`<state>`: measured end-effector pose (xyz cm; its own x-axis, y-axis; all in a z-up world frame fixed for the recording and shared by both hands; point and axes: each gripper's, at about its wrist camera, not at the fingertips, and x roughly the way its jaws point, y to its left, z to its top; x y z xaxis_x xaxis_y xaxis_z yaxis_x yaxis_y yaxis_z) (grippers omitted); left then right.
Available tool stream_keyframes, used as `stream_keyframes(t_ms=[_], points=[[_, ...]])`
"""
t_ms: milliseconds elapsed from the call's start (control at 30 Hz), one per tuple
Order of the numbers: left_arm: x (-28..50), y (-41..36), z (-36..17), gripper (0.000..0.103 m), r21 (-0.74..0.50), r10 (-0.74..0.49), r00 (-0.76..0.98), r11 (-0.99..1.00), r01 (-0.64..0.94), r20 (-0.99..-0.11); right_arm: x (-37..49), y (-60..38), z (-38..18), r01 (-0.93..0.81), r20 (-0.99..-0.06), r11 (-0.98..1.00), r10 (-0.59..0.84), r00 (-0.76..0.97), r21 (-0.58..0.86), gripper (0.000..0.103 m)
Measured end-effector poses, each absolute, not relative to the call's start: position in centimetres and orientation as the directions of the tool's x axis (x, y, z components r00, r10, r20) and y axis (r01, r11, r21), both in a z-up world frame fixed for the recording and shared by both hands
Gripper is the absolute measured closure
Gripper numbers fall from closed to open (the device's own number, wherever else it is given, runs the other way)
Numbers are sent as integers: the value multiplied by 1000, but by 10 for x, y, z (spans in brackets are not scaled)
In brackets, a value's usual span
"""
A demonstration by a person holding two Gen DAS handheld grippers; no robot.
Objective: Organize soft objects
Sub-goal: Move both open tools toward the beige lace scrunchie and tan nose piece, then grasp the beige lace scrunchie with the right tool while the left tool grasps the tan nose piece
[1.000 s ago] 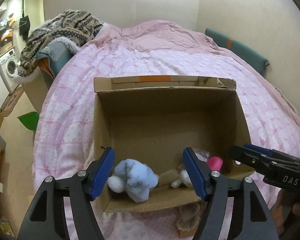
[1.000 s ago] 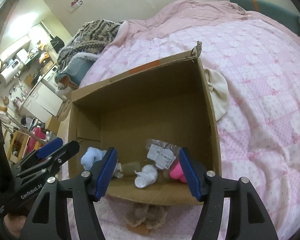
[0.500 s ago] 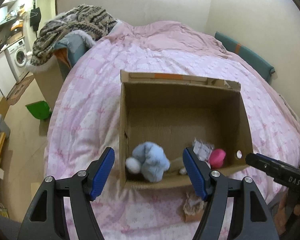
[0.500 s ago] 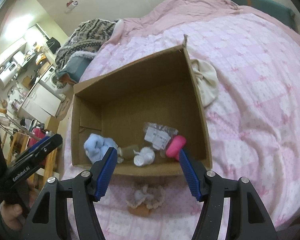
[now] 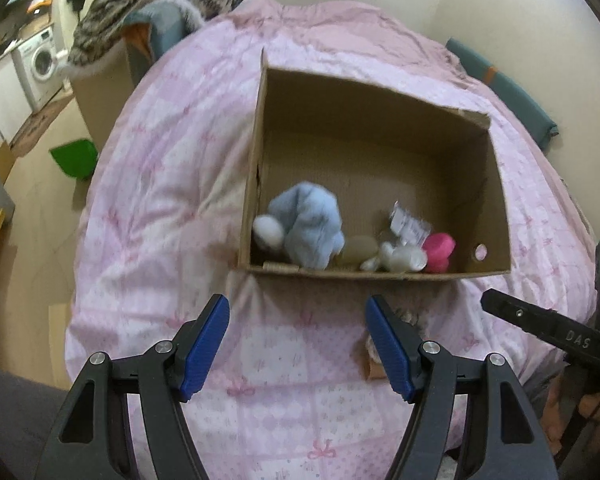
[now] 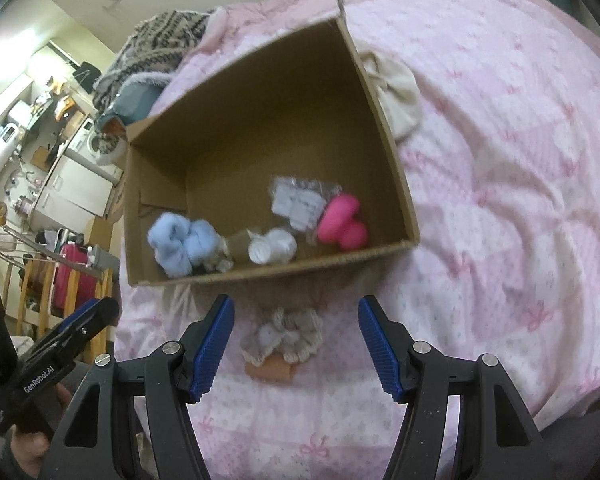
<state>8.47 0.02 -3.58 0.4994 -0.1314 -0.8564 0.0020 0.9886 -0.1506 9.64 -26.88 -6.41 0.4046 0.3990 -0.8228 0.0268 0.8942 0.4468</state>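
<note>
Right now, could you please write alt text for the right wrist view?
Open right tongs hover over a lacy scrunchie on a pink bedspread. Beyond it, an open cardboard box holds a blue plush toy, a white item, a plastic packet and a pink toy.

Both the left gripper [image 5: 298,344] and right gripper [image 6: 296,346] point steeply down, jaws wide apart, nothing between them.
</note>
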Motion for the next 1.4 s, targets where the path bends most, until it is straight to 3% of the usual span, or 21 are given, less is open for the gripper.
stream_keyframes(t_ms=[533,600,633,700,1000,1100,1167,1267,1400], points=[[96,-5,-70,35,-175,-141,384,983,-55,-912,118,-235,-126,67,-886,892,432,168,447,35],[97,-3,-72,35,-168,-132,378,984,-63,-917,122,-223,-129,41,-886,894,436,159,447,29],[98,-2,-72,35,-165,-128,375,984,-69,-918,123,-218,-130,33,-889,898,428,165,439,19],[99,1,-73,35,-162,-120,373,984,-81,-920,126,-209,-133,18,-899,911,403,171,412,12],[101,6,-78,35,-163,-115,354,981,-109,-928,125,-163,-155,-113,-975,984,157,157,140,12],[101,3,-78,35,-160,-115,355,982,-99,-928,124,-167,-154,-99,-975,987,141,172,126,29],[101,2,-78,35,-158,-116,353,983,-93,-928,124,-174,-151,-77,-974,989,136,182,124,58],[101,-2,-81,35,-152,-116,344,985,-82,-932,127,-187,-149,-35,-971,987,162,178,159,84],[99,-8,-88,35,-160,-136,317,986,-54,-939,127,-204,-143,11,-957,971,235,172,240,91]])
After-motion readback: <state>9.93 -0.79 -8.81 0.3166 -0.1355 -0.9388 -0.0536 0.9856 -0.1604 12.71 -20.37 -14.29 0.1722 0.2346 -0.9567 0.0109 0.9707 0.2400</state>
